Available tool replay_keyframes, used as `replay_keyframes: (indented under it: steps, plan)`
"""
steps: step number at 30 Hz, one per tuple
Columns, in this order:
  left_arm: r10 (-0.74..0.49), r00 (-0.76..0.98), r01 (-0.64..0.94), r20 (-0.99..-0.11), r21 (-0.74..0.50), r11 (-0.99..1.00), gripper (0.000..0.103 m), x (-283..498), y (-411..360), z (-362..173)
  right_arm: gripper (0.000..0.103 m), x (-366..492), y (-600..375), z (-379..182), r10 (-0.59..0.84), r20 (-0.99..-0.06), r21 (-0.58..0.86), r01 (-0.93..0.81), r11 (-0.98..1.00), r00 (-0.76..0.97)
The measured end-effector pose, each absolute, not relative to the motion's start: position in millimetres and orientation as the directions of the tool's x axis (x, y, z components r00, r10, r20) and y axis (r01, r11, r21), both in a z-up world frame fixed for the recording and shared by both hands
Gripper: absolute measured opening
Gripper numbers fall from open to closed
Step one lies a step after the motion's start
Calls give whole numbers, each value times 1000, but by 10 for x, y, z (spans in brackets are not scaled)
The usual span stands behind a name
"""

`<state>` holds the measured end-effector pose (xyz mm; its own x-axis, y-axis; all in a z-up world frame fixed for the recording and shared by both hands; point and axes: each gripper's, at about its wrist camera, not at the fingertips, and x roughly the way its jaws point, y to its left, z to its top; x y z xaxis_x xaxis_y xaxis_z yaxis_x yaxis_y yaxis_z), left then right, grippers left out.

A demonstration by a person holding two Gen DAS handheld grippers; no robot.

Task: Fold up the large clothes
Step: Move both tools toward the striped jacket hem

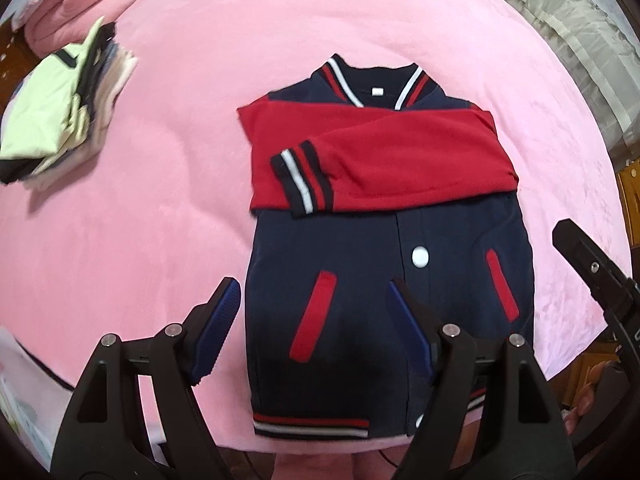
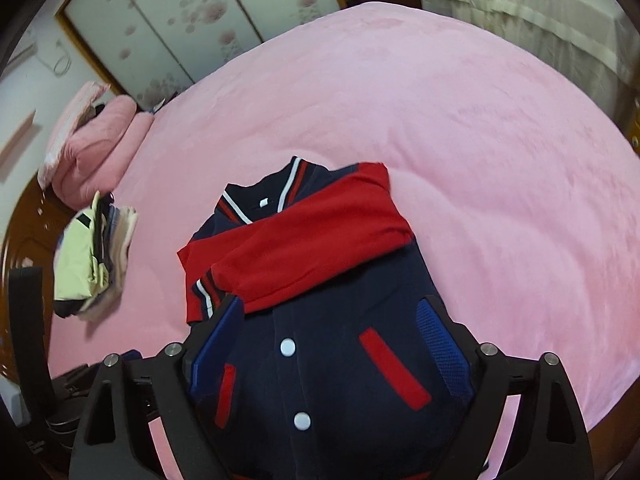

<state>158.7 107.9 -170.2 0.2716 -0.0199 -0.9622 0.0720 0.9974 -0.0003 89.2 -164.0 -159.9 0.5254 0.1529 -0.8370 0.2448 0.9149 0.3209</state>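
Note:
A navy varsity jacket [image 1: 360,280] with red sleeves lies face up on the pink bed [image 1: 200,160], collar away from me. Both red sleeves [image 1: 380,152] are folded across the chest, the striped cuff [image 1: 302,178] on top. My left gripper [image 1: 312,320] is open and empty, hovering over the jacket's lower left part near the red pocket trim [image 1: 316,320]. My right gripper [image 2: 336,340] is open and empty above the jacket's lower front [image 2: 332,380], with its white snaps [image 2: 288,347] between the fingers. The right gripper's body shows at the right edge of the left wrist view [image 1: 592,268].
A stack of folded clothes [image 1: 60,112] with a pale yellow piece on top lies on the bed at the left, also in the right wrist view [image 2: 92,256]. Pink pillows [image 2: 92,152] sit at the far left. A wardrobe [image 2: 180,20] stands behind the bed.

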Motion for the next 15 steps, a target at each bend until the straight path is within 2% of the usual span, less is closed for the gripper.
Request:
replay_keyframes:
  steps: [4,15]
  plan:
    - [-29,205,22,-978,-25,999,73,1325,1139,-1680,91,701,-1714,-1637,176,-846,332,238,913,504]
    - [33,171,-68,-985,22,997,73,711,1430,-1670,93,52,-2097,-1596,178,-871,316,246,916,459]
